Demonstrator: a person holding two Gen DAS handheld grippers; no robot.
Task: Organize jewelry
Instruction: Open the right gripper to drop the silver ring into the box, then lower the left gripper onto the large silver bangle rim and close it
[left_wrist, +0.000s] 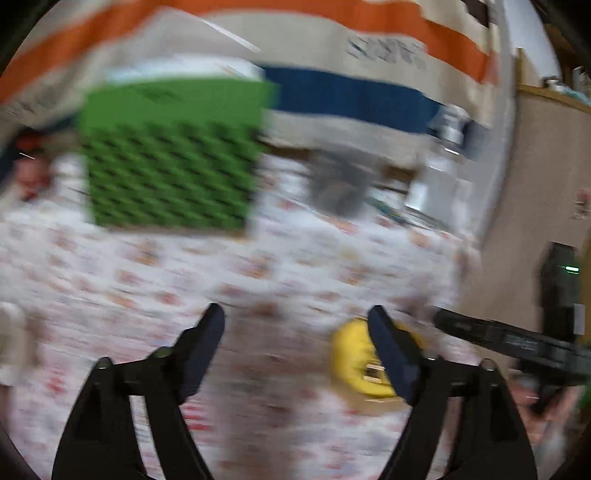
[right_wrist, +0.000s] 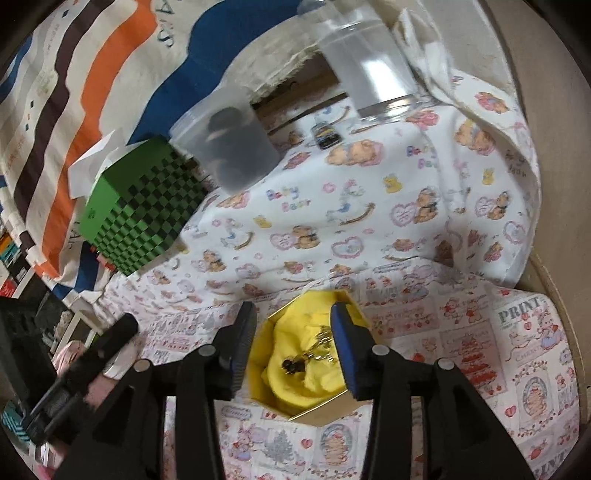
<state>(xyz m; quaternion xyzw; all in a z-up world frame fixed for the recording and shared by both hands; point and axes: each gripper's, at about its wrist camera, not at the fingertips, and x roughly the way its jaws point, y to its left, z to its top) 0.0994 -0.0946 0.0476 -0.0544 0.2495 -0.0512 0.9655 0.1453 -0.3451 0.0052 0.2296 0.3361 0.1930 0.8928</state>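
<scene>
Jewelry glints on crumpled yellow cloth inside hexagonal box.

A green-and-black checkered cube box sits on the teddy-bear-print white cloth, beside a translucent plastic tub and a clear plastic container.

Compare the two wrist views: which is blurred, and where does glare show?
Left wrist view: heavy motion blur smears the green checkered box and patterned cloth. Right wrist view: mostly sharp, with glare on the clear container; fisheye distortion bends both.
</scene>
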